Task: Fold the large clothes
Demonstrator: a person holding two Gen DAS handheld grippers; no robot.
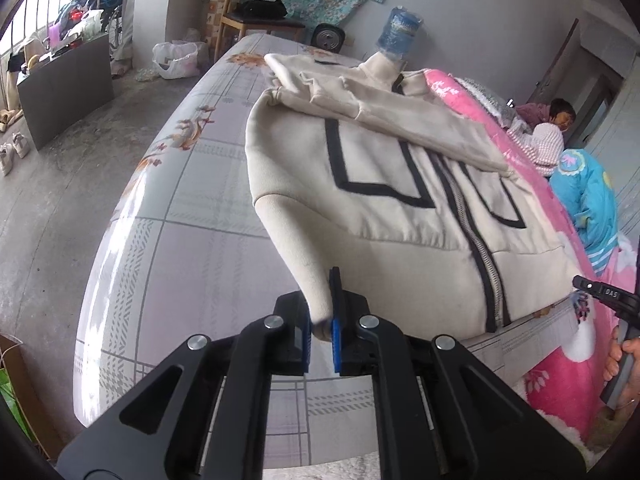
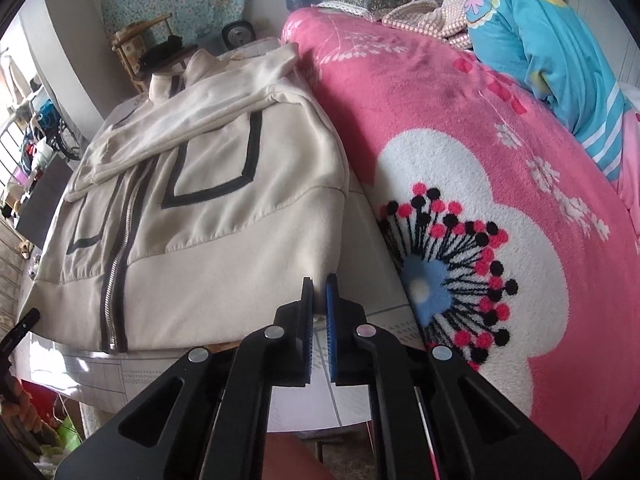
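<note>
Both claws are clamped on the jacket [image 1: 400, 200] lying on the bed [image 1: 192, 208] ahead: left claw [image 1: 321, 322] on one hem corner, right claw [image 2: 320, 300] on the other. The thin bite may slip when lifting.

We see a pink floral blanket [image 2: 460, 168] along the bed's right edge, w/ a blue quilt [image 2: 552, 52] at its far corner.

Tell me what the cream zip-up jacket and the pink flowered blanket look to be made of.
Cream zip-up jacket: probably matte cotton-blend fleece knit, soft folds, ribbed hem, shiny metal-looking zipper. Pink flowered blanket: likely plush synthetic fleece, with fuzzy, tufted pile.
</note>
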